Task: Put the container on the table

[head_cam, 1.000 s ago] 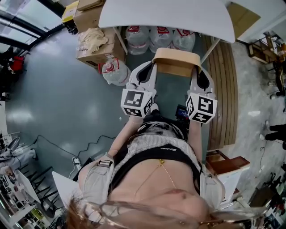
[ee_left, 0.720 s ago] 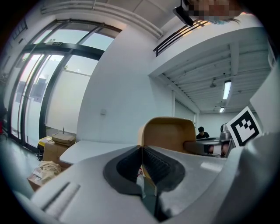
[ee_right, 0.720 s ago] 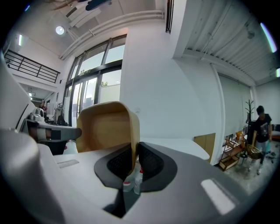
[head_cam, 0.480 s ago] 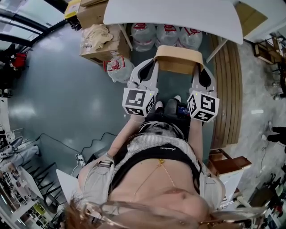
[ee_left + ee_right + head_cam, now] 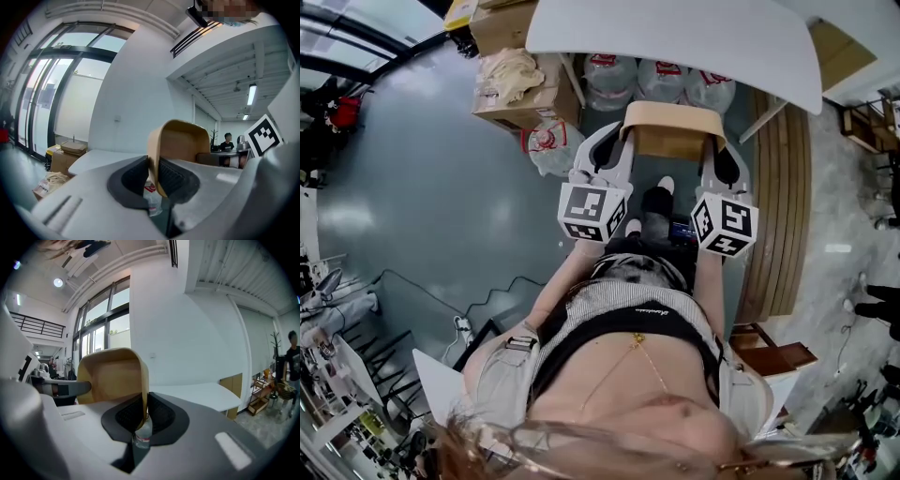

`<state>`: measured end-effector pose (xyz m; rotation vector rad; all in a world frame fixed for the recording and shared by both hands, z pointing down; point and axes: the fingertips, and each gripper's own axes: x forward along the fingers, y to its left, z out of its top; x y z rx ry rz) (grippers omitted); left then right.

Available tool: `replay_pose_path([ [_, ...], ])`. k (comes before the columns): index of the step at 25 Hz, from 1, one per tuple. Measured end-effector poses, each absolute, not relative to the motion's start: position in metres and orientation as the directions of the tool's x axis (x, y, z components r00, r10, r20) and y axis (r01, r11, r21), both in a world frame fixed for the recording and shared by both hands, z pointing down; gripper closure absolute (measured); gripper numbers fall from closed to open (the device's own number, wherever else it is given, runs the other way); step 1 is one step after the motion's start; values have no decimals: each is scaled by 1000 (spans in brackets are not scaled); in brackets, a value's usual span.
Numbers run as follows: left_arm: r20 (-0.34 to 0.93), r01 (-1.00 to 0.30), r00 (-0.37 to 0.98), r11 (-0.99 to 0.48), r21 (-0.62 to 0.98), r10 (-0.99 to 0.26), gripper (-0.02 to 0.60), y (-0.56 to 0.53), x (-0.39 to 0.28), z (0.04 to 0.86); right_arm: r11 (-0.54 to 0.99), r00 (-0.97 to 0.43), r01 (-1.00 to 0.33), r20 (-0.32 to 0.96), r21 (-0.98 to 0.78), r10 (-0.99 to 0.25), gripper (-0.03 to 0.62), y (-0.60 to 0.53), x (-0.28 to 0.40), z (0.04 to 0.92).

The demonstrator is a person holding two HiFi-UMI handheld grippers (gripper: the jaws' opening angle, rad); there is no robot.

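A tan, open-topped container (image 5: 672, 129) hangs in the air between my two grippers, just short of the white table (image 5: 675, 37). My left gripper (image 5: 613, 141) is shut on its left wall, seen as a thin tan edge (image 5: 153, 164) between the black pads. My right gripper (image 5: 718, 153) is shut on the right wall (image 5: 144, 399). The container (image 5: 110, 376) looks empty in both gripper views. The table top (image 5: 98, 157) lies ahead of the jaws, and the table (image 5: 201, 397) also shows past the right gripper.
Several large water bottles (image 5: 661, 80) stand under the table. Cardboard boxes (image 5: 511, 89) with a cloth on top sit at its left, with a lying bottle (image 5: 546, 145) beside them. A wooden slatted strip (image 5: 778, 206) runs along the right. The person's feet (image 5: 658, 202) are below the container.
The table and the bottles under it have shifted a little to the right and down in the head view as the person steps toward them. Both grippers keep their hold on the container.
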<state>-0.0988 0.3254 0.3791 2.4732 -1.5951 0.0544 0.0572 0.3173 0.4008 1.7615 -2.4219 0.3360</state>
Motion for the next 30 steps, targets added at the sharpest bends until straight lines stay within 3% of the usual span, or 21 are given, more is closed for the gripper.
replay_pose_path([
  [30, 198, -927, 373, -359, 107, -906, 555, 191, -62, 379, 380, -393, -919, 268, -101, -879, 551, 175, 91, 406],
])
